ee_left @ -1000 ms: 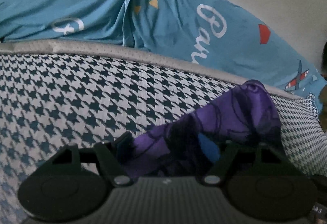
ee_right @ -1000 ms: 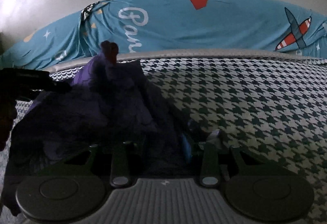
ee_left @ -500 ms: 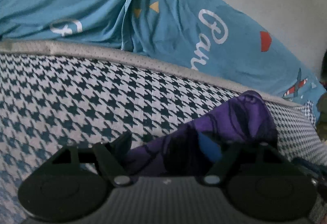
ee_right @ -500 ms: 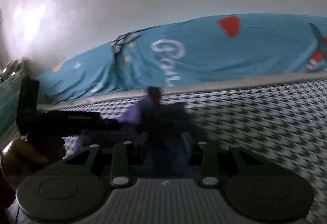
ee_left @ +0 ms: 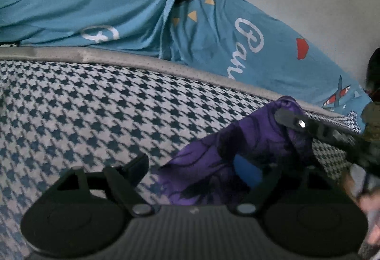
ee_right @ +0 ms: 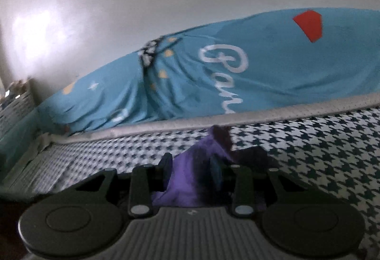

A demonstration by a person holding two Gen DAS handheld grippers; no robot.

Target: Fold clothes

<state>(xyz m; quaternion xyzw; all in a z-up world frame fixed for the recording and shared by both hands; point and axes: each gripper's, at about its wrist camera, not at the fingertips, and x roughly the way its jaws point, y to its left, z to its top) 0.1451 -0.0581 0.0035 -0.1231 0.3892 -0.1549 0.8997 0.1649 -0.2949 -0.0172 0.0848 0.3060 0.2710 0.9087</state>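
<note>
In the left wrist view, the left gripper (ee_left: 192, 165) fills the bottom of the frame with its fingers spread apart. The left finger (ee_left: 135, 165) lies bare on the houndstooth bed cover (ee_left: 95, 105); the right finger is hidden behind the purple garment (ee_left: 237, 148), so nothing is pinched there. The garment lies bunched in the lower right of the frame, rising to a peak at right centre, where the tip of the right gripper (ee_left: 292, 117) meets it.

In the right wrist view, the right gripper (ee_right: 192, 167) sits at bottom centre, clamped on a fold of the purple garment (ee_right: 187, 172) that bulges up between its fingers and trails off to the right over the bed cover (ee_right: 320, 153). A blue printed sheet (ee_right: 261, 74) lies heaped behind, across the middle of the frame.
</note>
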